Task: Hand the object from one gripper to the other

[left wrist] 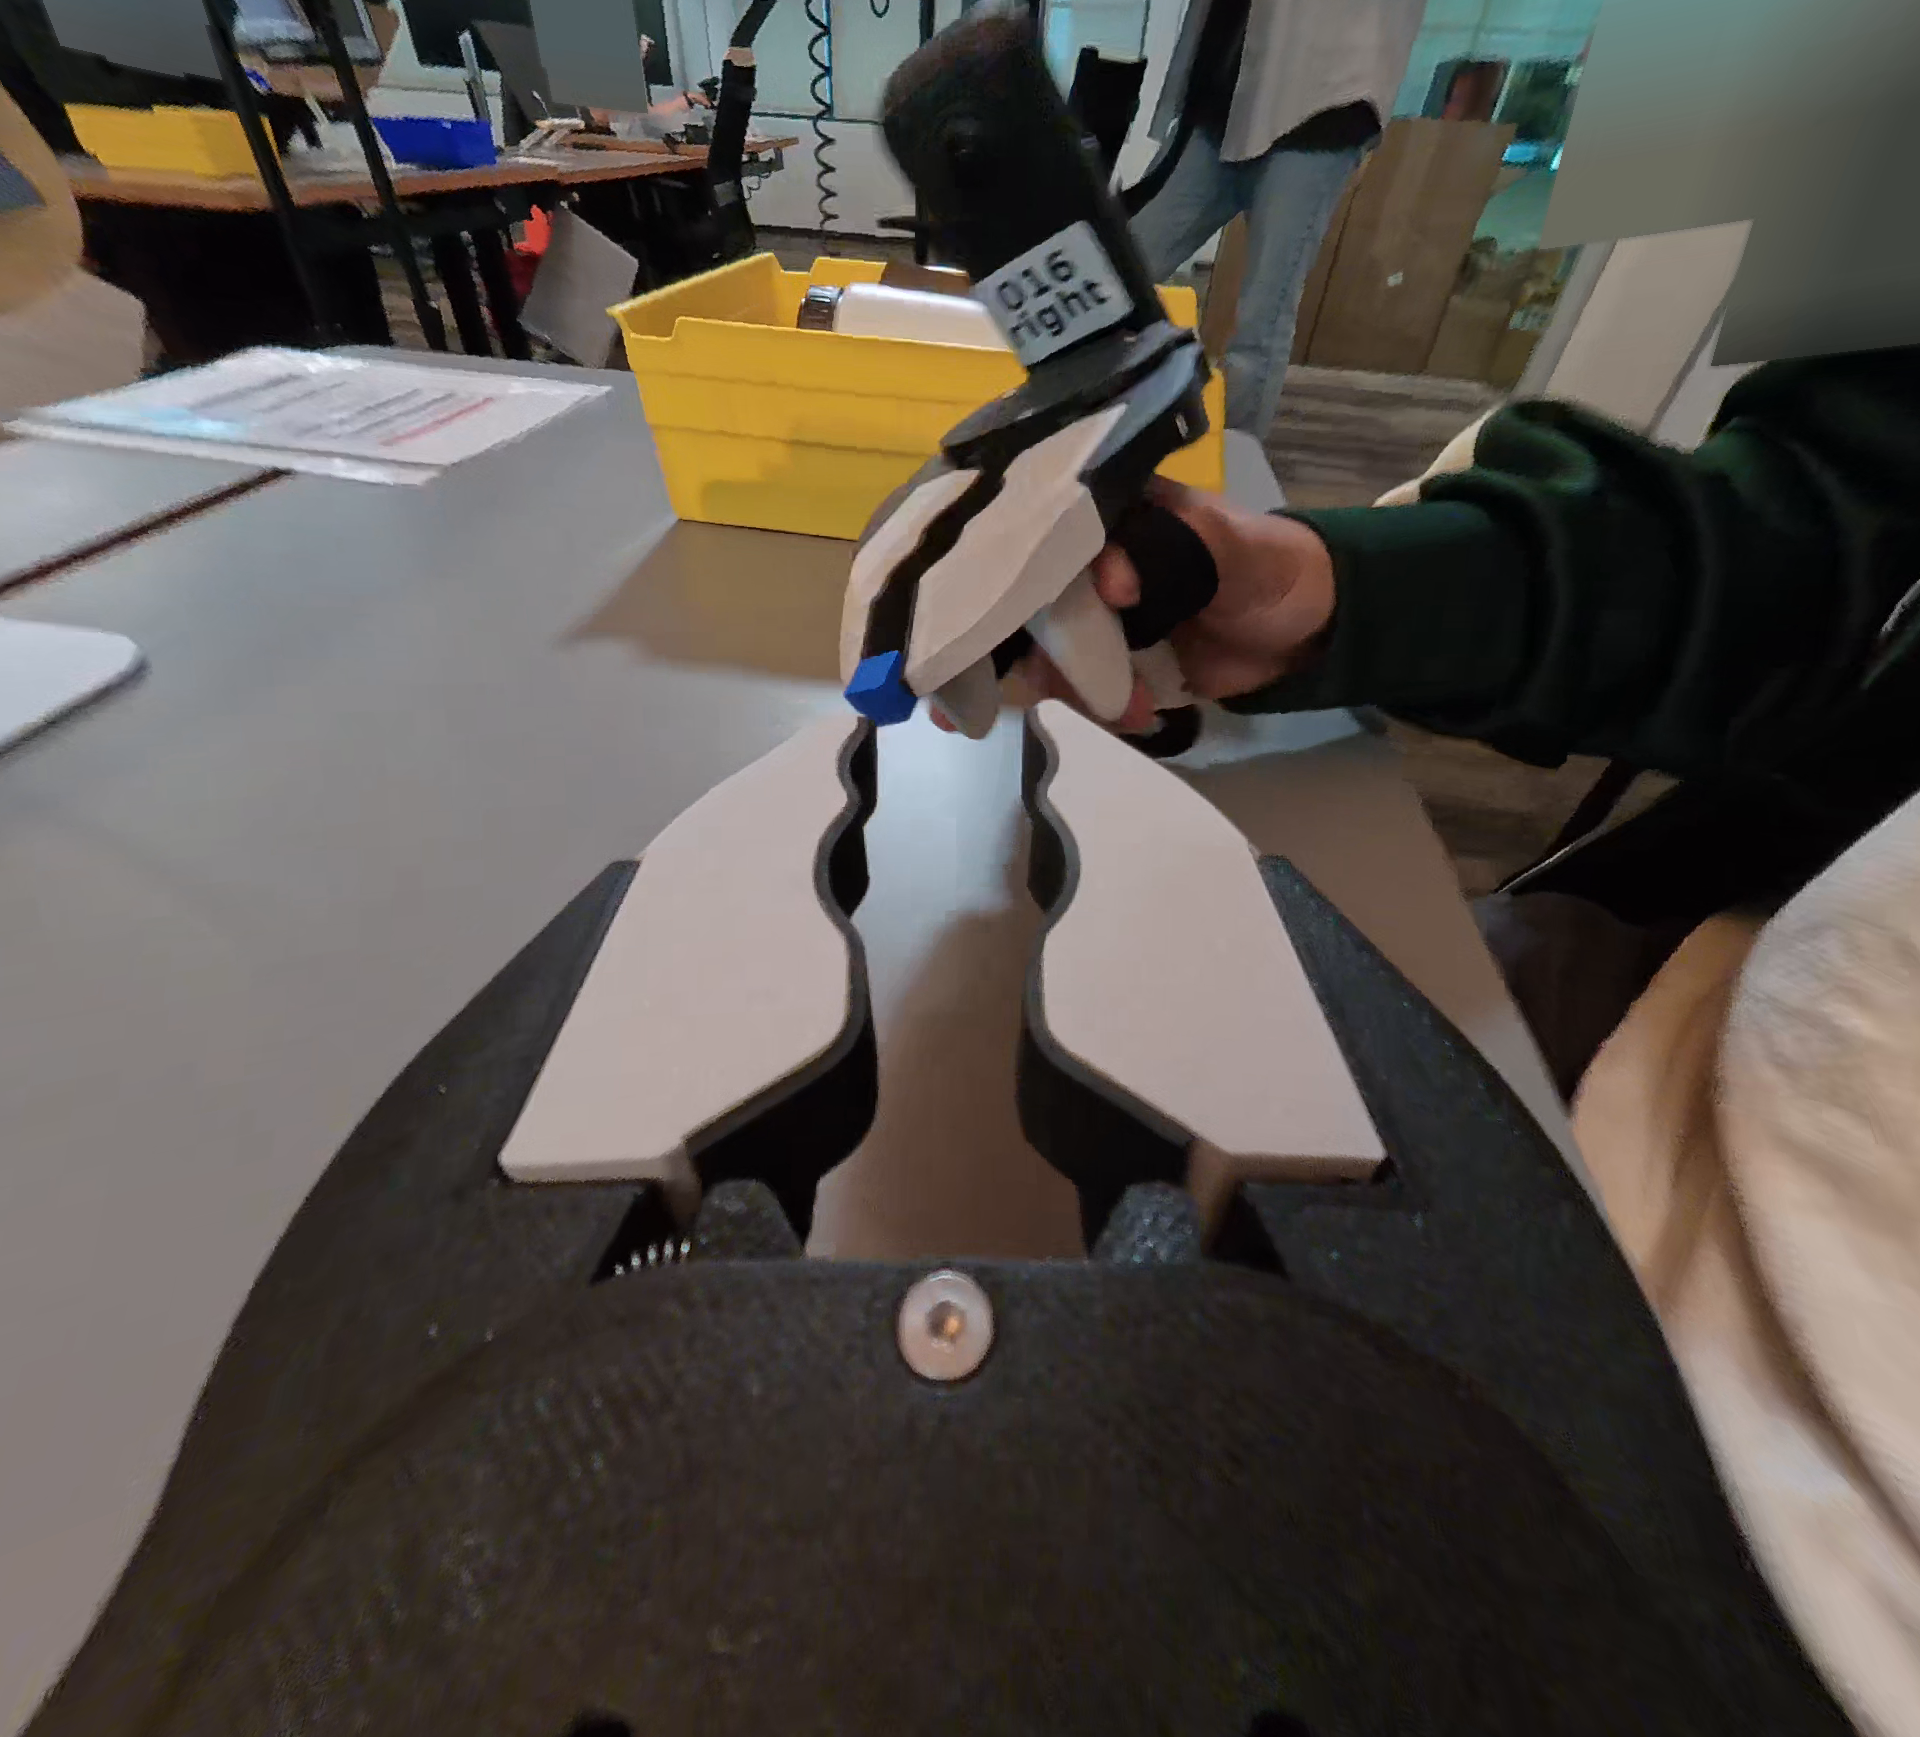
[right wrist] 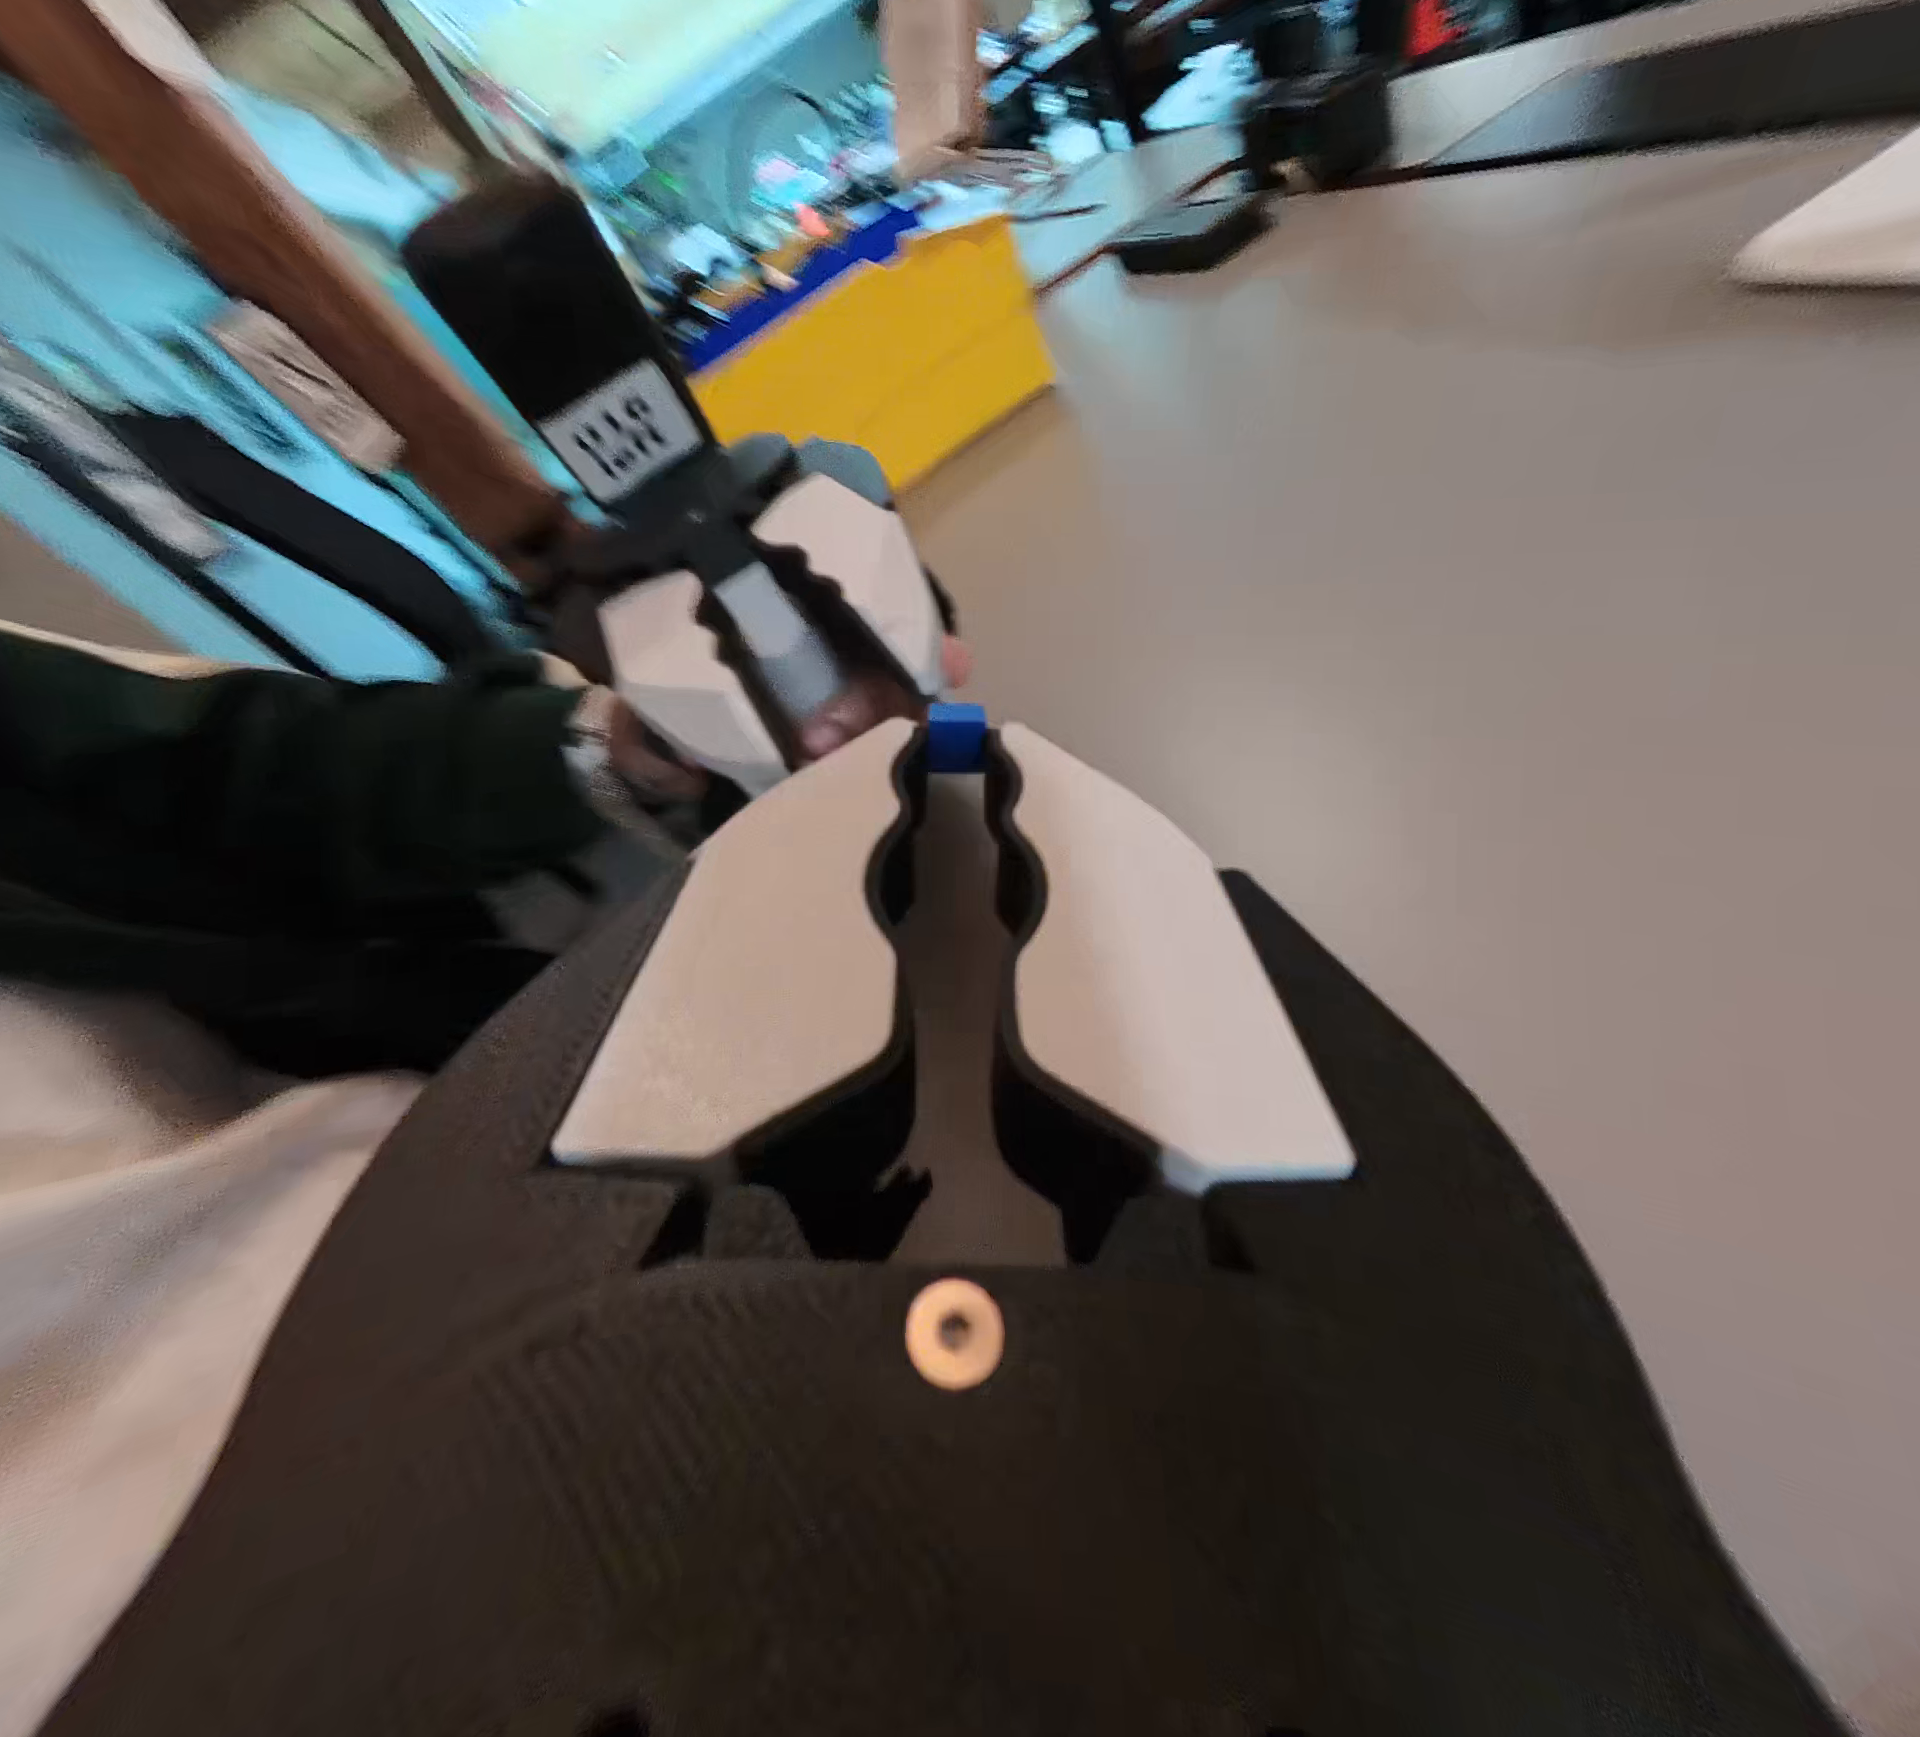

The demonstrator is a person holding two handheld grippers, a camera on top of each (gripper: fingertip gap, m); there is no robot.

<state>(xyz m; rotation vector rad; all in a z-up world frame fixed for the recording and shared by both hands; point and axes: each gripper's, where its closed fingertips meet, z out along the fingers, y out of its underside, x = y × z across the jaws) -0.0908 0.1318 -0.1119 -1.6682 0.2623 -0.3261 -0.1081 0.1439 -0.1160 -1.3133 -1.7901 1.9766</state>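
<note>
Blue cube [right wrist: 956, 738] pinched at tips of right gripper [left wrist: 902, 702], carried above grey counter [left wrist: 416, 700] with one end protruding, probably to leave grab room. Left gripper [left wrist: 943, 737] empty, jaws parted, tips just beside cube, lined up to receive.

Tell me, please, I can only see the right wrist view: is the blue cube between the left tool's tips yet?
Observer: Not yet. The left wrist view shows the blue cube pinched in the right tool, just beyond the tips of the open left tool.
Operator: What's in the yellow bin?
Observer: A white container lies inside the yellow bin.
Operator: Anything else nearby?
Observer: A sheet in a clear sleeve lies on the table, far left.
</note>
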